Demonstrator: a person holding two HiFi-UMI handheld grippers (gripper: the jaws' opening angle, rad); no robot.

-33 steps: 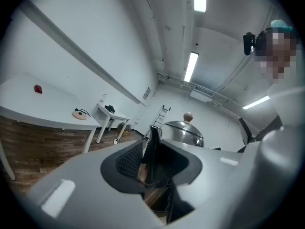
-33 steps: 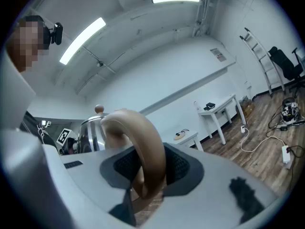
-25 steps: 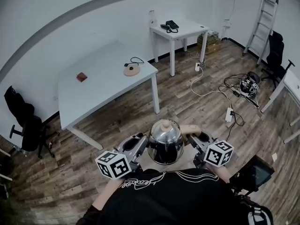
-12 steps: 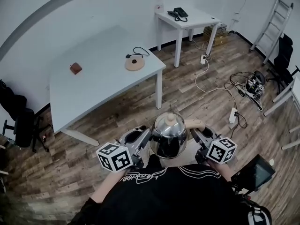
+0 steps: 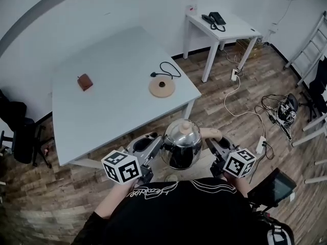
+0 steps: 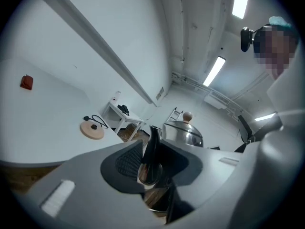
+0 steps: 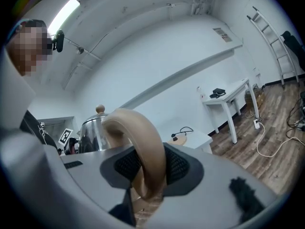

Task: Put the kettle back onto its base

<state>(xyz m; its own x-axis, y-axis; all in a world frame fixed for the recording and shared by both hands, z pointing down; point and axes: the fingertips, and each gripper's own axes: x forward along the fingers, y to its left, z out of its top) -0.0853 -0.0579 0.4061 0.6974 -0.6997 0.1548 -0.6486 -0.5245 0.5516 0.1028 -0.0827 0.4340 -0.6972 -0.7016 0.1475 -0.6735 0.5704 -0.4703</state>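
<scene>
Above the floor just short of the tabletop [image 5: 102,111], head view: steel kettle [image 5: 181,142] hangs between left gripper [image 5: 153,148] and right gripper [image 5: 212,146], well apart from the round base [image 5: 162,87] near the tabletop's right edge

Left gripper view: jaws clamped on the dark spout [image 6: 151,149], thin and smooth, prob slippery, so a steadying hold only

Right gripper view: jaws closed on the thick tan handle [image 7: 143,147], the better load grip

Kettle looks stiff, heavy if filled, so keep it level. Bare top round the base, cord [image 5: 166,68] behind it; tabletop's front edge to clear first
</scene>
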